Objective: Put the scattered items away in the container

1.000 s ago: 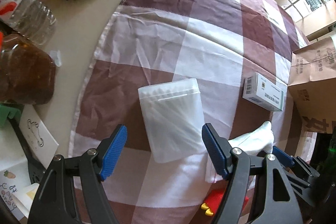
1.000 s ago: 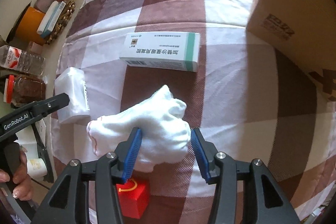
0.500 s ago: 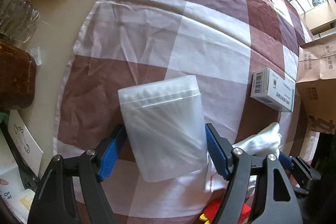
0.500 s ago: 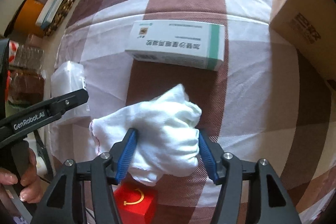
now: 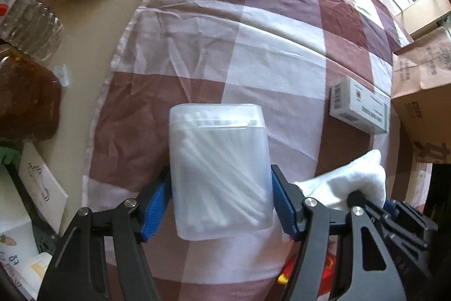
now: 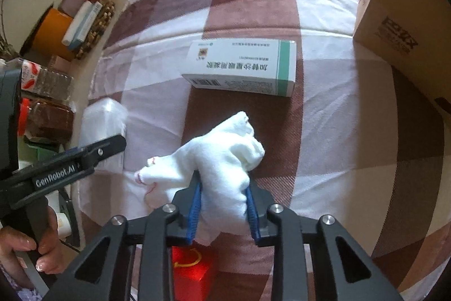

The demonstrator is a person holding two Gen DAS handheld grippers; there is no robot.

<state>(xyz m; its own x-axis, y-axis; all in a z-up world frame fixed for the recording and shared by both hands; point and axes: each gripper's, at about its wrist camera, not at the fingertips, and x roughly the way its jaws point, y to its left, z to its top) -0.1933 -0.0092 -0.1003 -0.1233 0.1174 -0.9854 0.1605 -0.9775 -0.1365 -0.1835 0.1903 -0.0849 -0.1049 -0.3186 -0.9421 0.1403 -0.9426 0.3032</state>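
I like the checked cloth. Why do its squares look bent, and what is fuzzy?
Left wrist view: the fisheye lens bows the checked tablecloth, and sunlight whitens its far squares. Right wrist view: same curving; the cotton swab box looks blurred.

Maroon-and-white checked tablecloth (image 5: 276, 52), white cloth (image 6: 225, 160) (red-stitched edge).

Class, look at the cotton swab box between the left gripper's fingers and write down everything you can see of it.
The swab box is a frosted, translucent plastic case with rounded corners and a flip lid at its far end, lid shut. It is packed with white cotton swabs lying slantwise. It lies flat on the checked cloth, long axis pointing away from the camera. The left gripper has just been closing; its blue pads press on both long sides near the box's near end. Nothing else touches it; the white towel lies apart, to its right.
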